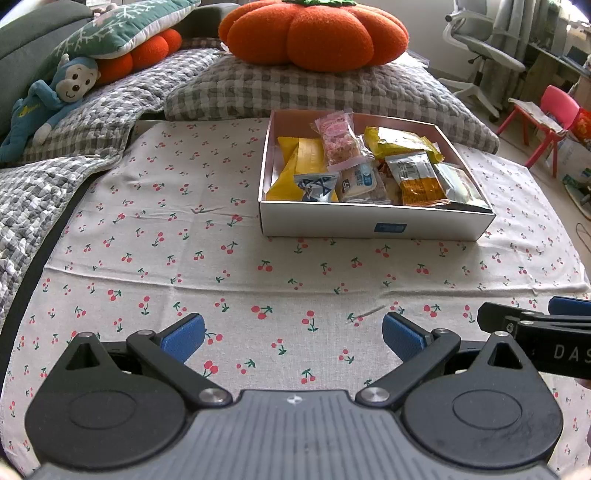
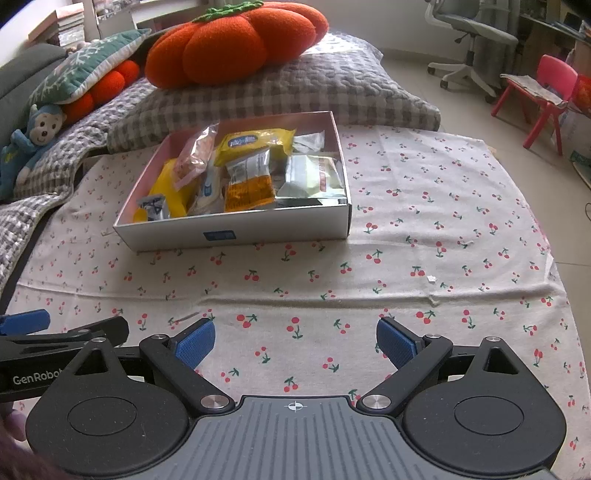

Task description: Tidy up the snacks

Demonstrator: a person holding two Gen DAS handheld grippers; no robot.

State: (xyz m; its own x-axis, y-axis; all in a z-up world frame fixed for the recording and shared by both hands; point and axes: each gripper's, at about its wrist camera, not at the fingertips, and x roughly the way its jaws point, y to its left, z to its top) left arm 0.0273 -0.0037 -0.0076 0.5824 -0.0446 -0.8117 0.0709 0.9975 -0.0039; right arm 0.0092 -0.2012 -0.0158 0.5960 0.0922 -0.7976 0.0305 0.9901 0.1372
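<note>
A white shallow box (image 1: 369, 223) sits on the cherry-print cloth, holding several snack packets: yellow ones (image 1: 299, 166), a pink one (image 1: 336, 138), an orange one (image 1: 417, 181). The box (image 2: 240, 230) also shows in the right wrist view, left of centre. My left gripper (image 1: 293, 336) is open and empty, low over the cloth, well short of the box. My right gripper (image 2: 295, 341) is open and empty, beside the left one, whose fingers (image 2: 26, 321) show at the left edge.
The cherry cloth (image 1: 184, 266) covers a low surface. Grey checked quilts (image 1: 295, 92), an orange pumpkin cushion (image 1: 314, 33) and a blue monkey toy (image 1: 48, 99) lie behind. An office chair (image 2: 476, 40) and red child's chair (image 2: 546, 96) stand on the floor at right.
</note>
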